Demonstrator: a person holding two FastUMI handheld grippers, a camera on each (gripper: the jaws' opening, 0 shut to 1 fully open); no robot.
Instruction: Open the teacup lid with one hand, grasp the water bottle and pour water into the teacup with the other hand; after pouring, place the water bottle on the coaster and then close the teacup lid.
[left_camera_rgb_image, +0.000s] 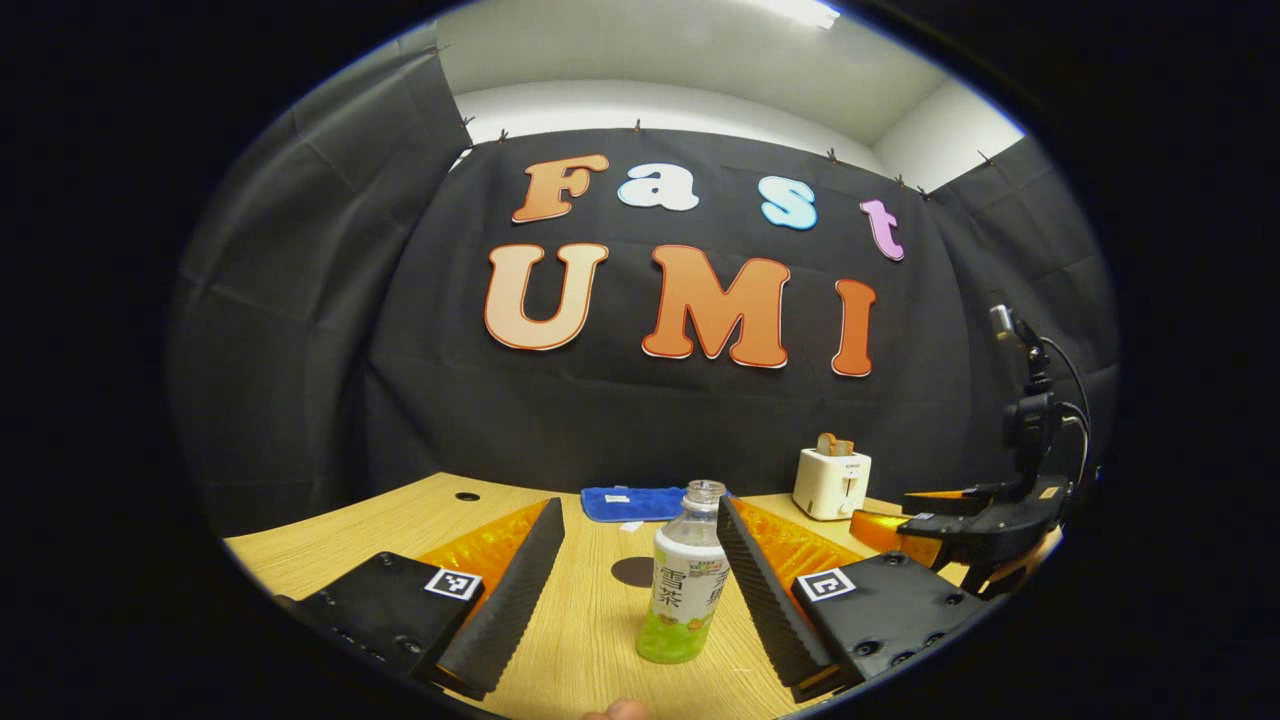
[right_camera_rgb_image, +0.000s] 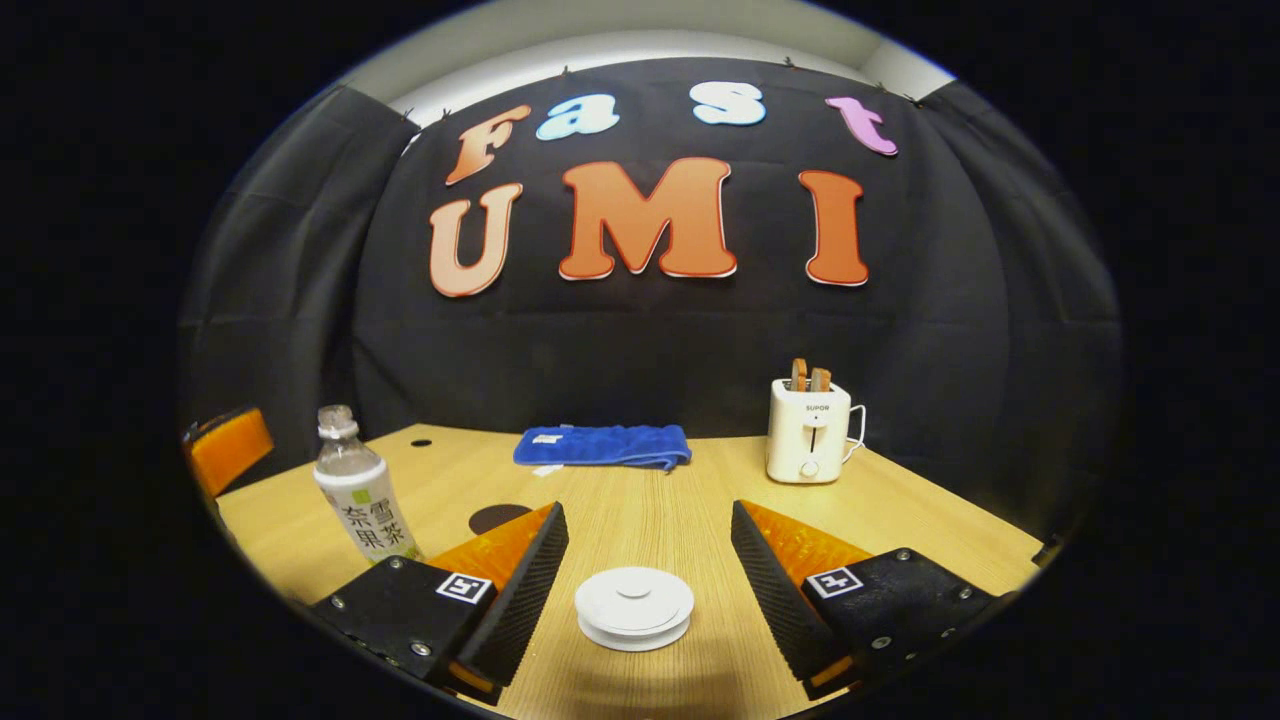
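The left hand-held gripper (left_camera_rgb_image: 640, 545) stands wide open around the uncapped water bottle (left_camera_rgb_image: 686, 585), upright on the table (left_camera_rgb_image: 590, 620), its fingers clear of it. The right hand-held gripper (right_camera_rgb_image: 650, 550) gapes equally wide, empty, with the white teacup lid (right_camera_rgb_image: 634, 606) between its fingers. Farther off lie a dark round coaster (right_camera_rgb_image: 497, 518), a blue cloth (right_camera_rgb_image: 603, 445) and a white toaster (right_camera_rgb_image: 808, 430) on the right.

table (right_camera_rgb_image: 920, 500): light wood | on it: bottle (right_camera_rgb_image: 358, 495); lidded teacup (right_camera_rgb_image: 634, 607); dark coaster (right_camera_rgb_image: 497, 518); blue cloth (right_camera_rgb_image: 603, 445); toaster (right_camera_rgb_image: 808, 430)
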